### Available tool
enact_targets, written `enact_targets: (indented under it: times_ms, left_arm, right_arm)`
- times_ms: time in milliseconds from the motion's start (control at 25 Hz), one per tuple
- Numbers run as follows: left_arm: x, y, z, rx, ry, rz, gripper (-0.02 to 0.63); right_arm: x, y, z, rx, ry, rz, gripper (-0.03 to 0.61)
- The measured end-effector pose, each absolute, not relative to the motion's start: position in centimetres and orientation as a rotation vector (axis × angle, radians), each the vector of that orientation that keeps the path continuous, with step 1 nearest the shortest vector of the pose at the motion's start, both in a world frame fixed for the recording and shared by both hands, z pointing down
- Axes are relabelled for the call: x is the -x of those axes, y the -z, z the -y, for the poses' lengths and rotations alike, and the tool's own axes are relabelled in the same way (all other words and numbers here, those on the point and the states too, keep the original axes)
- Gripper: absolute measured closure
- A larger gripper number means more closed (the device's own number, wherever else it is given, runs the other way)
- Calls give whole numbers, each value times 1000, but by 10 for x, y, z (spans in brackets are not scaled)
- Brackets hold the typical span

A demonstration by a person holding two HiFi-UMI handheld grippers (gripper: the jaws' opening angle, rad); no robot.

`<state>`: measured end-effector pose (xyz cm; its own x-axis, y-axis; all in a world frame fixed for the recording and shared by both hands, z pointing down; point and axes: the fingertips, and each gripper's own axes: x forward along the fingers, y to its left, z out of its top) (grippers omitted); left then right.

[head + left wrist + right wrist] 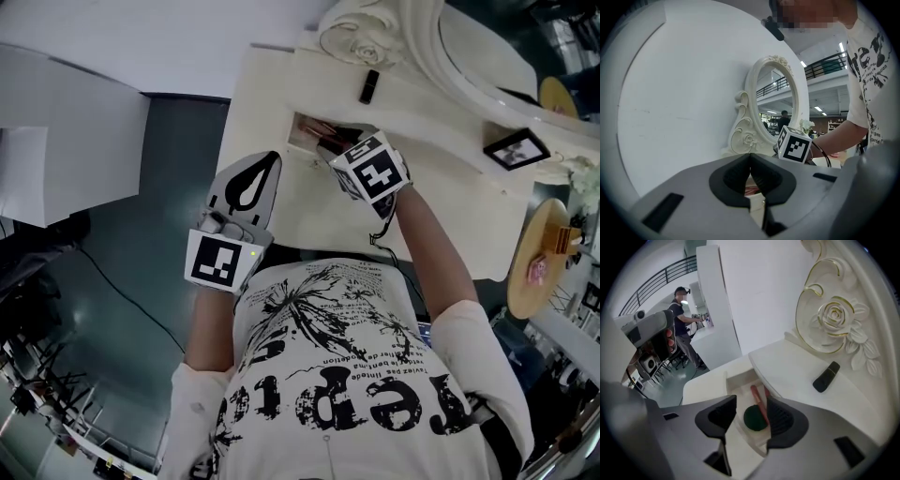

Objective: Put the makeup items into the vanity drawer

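Note:
The white vanity (pixel 281 84) has its small drawer (pixel 302 131) pulled open. In the right gripper view a dark green round compact (pixel 753 418) and reddish-brown brushes (pixel 759 399) lie in the drawer (pixel 736 379). My right gripper (pixel 750 419) hangs just above them, open, with its pads apart on either side of the compact and not pressing on it. In the head view it (pixel 330 146) points down into the drawer. A black tube (pixel 368 86) (pixel 826 377) lies on the vanity top. My left gripper (pixel 265 165) (pixel 750 164) is shut and empty, beside the drawer.
An oval mirror (pixel 780 105) in a carved frame with a rose (pixel 836 317) stands at the back of the vanity. A small picture frame (pixel 516 148) sits on the top at the right. A round wooden piece (pixel 539 253) stands right of the vanity. A person stands far off.

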<state>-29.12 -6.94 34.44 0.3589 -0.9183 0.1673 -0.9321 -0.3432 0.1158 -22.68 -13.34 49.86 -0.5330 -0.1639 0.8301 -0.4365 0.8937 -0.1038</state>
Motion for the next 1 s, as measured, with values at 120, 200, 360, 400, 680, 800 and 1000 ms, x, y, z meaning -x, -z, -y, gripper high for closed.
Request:
enact_targets:
  times_ms: [120, 200, 360, 400, 680, 800, 1000]
  left_arm:
    - [291, -349, 70, -2434, -140, 1653, 601]
    - [288, -350, 69, -2447, -166, 1631, 601]
    - [278, -343, 68, -2486, -196, 1602, 601]
    - [275, -340, 68, -2498, -197, 1597, 601]
    - [242, -313, 76, -2600, -177, 1545, 601]
    - [226, -302, 81, -2646, -167, 1514, 601]
    - [202, -288, 84, -2696, -162, 1471, 601]
  right_arm:
    - [225, -497, 132, -436, -415, 2139, 341]
    - [221, -490, 131, -457, -417, 2155, 339]
    - [210, -465, 128, -511, -436, 2233, 347]
    - [206, -457, 128, -532, -442, 2259, 356]
    - [164, -387, 137, -782, -394, 2469, 476]
    - [137, -356, 141, -933, -338, 2528, 558]
    - [97, -314, 135, -1072, -212, 2620, 565]
